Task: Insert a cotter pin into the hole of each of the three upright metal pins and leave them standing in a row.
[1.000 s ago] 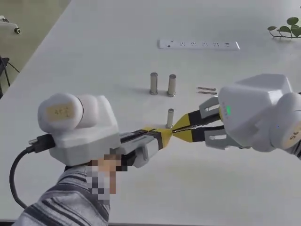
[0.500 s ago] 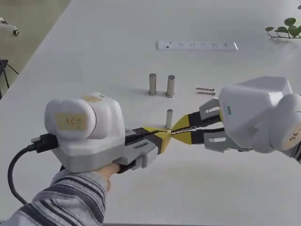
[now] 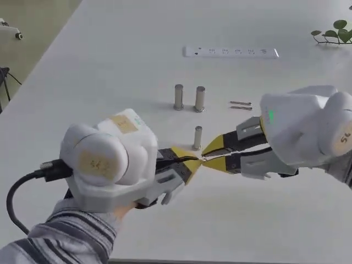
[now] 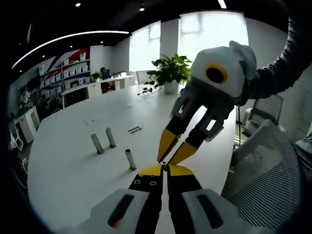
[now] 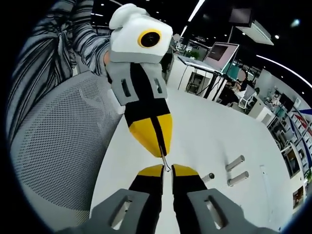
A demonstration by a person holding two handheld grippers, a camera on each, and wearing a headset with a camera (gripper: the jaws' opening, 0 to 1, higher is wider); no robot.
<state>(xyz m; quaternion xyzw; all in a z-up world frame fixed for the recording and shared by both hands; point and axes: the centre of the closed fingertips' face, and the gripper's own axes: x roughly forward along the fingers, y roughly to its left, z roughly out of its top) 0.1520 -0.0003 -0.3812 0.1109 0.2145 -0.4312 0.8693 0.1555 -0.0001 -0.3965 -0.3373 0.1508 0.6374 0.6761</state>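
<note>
Over the table, left gripper and right gripper, jaws tight on a faint cotter pin

Soft, even light washes the white table in the head view, leaving only faint, short shadows beside the metal pins. In the left gripper view the window is blown out to white (its frame barely reads). Ceiling strips glare in the right gripper view. Both fisheye views bend and soften towards their edges.

Three metal pins stand upright, cotter pins beside.
</note>
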